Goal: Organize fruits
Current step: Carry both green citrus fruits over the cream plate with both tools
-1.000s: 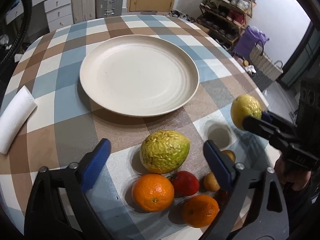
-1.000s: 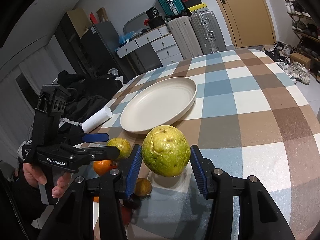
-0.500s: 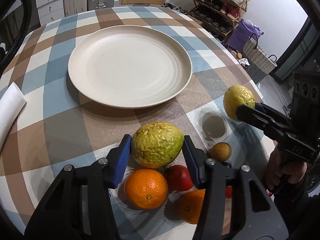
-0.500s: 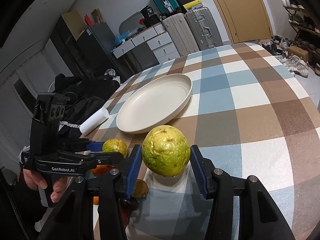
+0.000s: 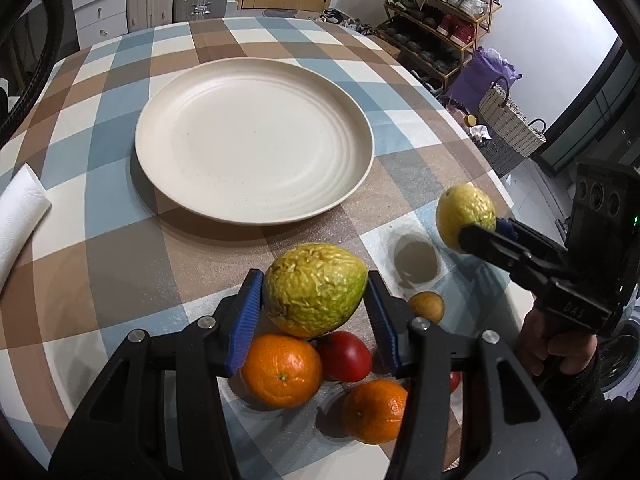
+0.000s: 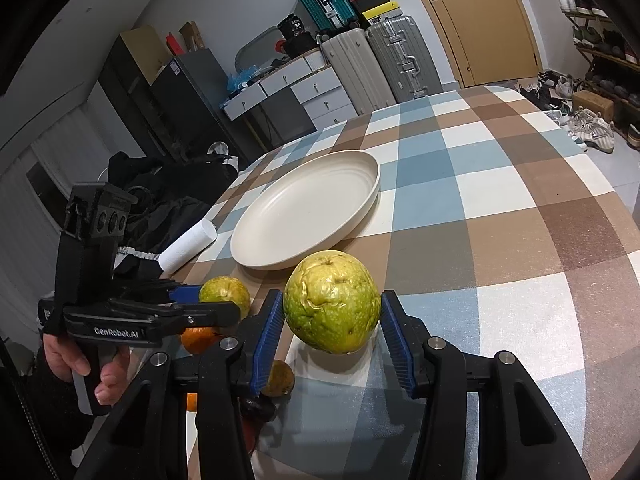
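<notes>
Cream and empty, the plate (image 5: 252,148) is the landmark: the left gripper (image 5: 314,304) sits just short of its near rim, pads pressed on a wrinkled green-yellow fruit (image 5: 316,290) among the oranges (image 5: 282,370). Further right, the right gripper (image 6: 330,338) clamps a second green fruit (image 6: 332,300) above the tablecloth, so both loads should travel forward to the plate, the left one nearer.

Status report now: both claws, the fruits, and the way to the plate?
Left claw shut on wrinkled guava. Right claw holds second guava aloft. Plate empty, way clear.
</notes>
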Action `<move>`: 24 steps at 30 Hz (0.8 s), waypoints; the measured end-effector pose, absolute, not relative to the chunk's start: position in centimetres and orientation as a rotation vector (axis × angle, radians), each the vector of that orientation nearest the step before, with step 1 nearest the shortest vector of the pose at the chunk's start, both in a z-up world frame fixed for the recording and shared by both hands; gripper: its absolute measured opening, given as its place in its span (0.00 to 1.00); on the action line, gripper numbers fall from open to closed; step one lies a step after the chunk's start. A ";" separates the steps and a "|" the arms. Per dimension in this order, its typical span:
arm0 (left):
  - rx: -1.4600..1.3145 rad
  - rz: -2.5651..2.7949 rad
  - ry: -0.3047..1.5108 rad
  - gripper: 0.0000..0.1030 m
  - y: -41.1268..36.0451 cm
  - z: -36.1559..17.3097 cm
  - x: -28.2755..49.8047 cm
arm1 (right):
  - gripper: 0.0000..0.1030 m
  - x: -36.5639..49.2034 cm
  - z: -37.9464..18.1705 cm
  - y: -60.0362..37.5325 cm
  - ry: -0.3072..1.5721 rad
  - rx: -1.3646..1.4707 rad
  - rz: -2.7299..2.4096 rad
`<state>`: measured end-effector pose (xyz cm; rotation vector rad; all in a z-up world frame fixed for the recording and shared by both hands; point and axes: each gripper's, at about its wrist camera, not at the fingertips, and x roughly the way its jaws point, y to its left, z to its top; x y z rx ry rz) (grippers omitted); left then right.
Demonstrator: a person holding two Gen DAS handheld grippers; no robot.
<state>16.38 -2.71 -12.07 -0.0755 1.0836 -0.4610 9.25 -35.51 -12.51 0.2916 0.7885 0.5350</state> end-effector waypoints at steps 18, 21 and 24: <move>-0.197 -0.494 0.994 0.47 -0.3 -6.2 19.6 | 0.48 10.3 -7.1 -34.3 0.728 0.199 0.560; -0.214 -0.476 0.989 0.47 0.5 -5.6 21.7 | 0.48 11.8 -5.8 -34.1 0.713 0.185 0.561; -0.218 -0.449 0.975 0.47 1.1 -5.1 24.0 | 0.48 13.6 -4.8 -33.8 0.701 0.186 0.570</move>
